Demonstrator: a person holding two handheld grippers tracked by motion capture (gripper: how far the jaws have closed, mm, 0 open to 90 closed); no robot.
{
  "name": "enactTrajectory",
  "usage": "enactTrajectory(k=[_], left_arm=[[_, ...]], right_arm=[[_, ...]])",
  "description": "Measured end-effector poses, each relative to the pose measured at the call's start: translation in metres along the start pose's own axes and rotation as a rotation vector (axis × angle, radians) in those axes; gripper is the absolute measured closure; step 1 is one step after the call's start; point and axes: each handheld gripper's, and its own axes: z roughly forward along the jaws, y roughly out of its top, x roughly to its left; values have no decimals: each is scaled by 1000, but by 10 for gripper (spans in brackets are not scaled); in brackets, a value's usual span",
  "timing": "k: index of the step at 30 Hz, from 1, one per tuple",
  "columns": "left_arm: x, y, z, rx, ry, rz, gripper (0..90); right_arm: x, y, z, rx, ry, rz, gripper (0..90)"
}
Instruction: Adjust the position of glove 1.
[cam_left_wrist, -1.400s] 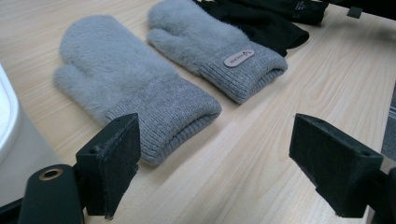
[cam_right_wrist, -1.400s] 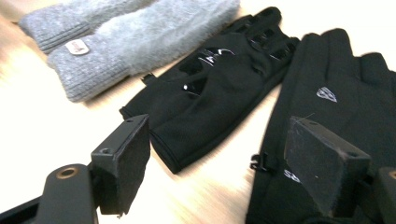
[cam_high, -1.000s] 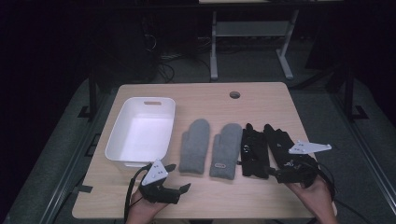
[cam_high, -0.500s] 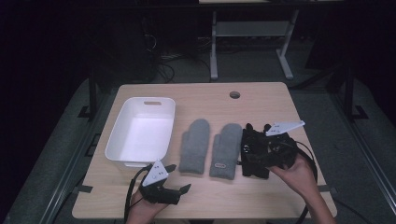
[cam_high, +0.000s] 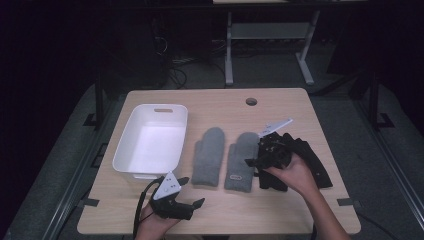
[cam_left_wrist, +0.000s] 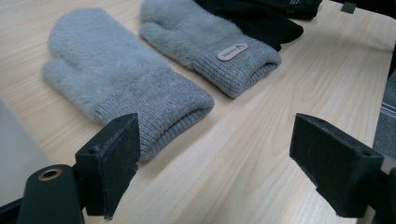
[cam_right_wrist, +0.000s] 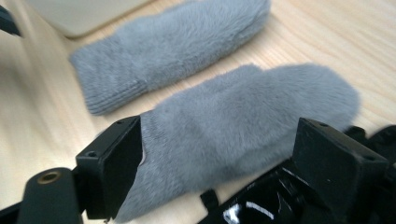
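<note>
Two grey fuzzy mittens lie side by side mid-table, the left mitten (cam_high: 209, 155) and the right mitten (cam_high: 241, 160), which carries a small label. A pair of black gloves (cam_high: 305, 160) lies just right of them. My right gripper (cam_high: 255, 156) is open over the left edge of the black gloves and points at the right mitten (cam_right_wrist: 243, 126), which lies just ahead of its jaws without touching them. My left gripper (cam_high: 192, 192) rests open near the front edge. Ahead of its jaws I see the left mitten's cuff (cam_left_wrist: 154, 107) and the labelled mitten (cam_left_wrist: 210, 42).
A white empty tray (cam_high: 131, 150) stands left of the mittens, and its rim (cam_right_wrist: 84, 16) shows at the top of the right gripper view. A cable hole (cam_high: 251, 101) is near the table's back edge. Bare wood (cam_left_wrist: 261, 140) lies in front of the mittens.
My right gripper has moved left from the table's right edge, across the black gloves, to the right mitten's edge. The left gripper has stayed put.
</note>
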Motion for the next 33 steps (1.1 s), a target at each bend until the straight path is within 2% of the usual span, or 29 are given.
enactTrajectory(k=[4, 5, 7, 8, 9, 10, 11, 12, 13, 15, 16, 18, 19, 20, 21, 22, 26, 27, 28, 29, 30, 33], left_arm=[[0, 0, 0, -1, -1, -1, 160], [0, 0, 0, -1, -2, -2, 160], [0, 0, 0, 0, -2, -5, 161], [0, 0, 0, -1, -2, -5, 161], [1, 0, 0, -1, -2, -7, 161], [1, 0, 0, -2, -3, -8, 161], [1, 0, 0, -3, -3, -9, 161], [1, 0, 0, -3, -4, -9, 161], [1, 0, -1, -5, -4, -9, 161], [1, 0, -1, -4, -4, -8, 161], [1, 0, -1, -5, -5, -9, 161], [1, 0, 0, -2, -7, -10, 162], [1, 0, 0, -2, -7, -10, 161], [0, 0, 0, -1, -7, -7, 162], [0, 0, 0, -1, -7, -7, 161], [0, 0, 0, 1, -8, -8, 162], [-1, 0, 0, -2, -6, -6, 162], [-1, 0, 0, -2, -6, -6, 162], [0, -1, -1, -3, -4, -8, 162], [0, -1, -1, -3, -4, -8, 162], [1, -1, -1, -1, -5, -11, 162], [2, -1, -1, 7, -2, -9, 162]], right_arm=[[-3, 6, 24, 69, 2, -7, 160], [-3, 6, 24, 69, 2, -7, 160], [-4, 8, 36, 102, -3, -5, 163], [-5, 10, 46, 136, -11, -4, 186], [-5, 10, 46, 136, -11, -4, 186], [-7, 10, 55, 171, -24, -4, 193], [-7, 10, 55, 171, -24, -4, 193], [-9, 9, 64, 207, -33, -1, 211], [-9, 9, 64, 207, -33, -1, 211], [-9, 6, 72, 240, -50, -4, 223], [-9, 3, 74, 231, -49, -5, 288], [-9, 0, 74, 218, -40, 7, 343], [-9, 0, 74, 218, -40, 7, 343], [-9, -2, 73, 208, -39, 8, 407], [-9, -2, 73, 208, -39, 8, 407], [-7, -2, 73, 208, -32, 6, 491], [-4, -3, 72, 197, -14, 9, 620], [-4, -3, 72, 197, -14, 9, 620], [-5, -5, 71, 177, -2, 19, 676], [-5, -5, 71, 177, -2, 19, 676], [-7, -8, 70, 159, 16, 42, 709], [-8, -10, 67, 139, 21, 54, 753]])
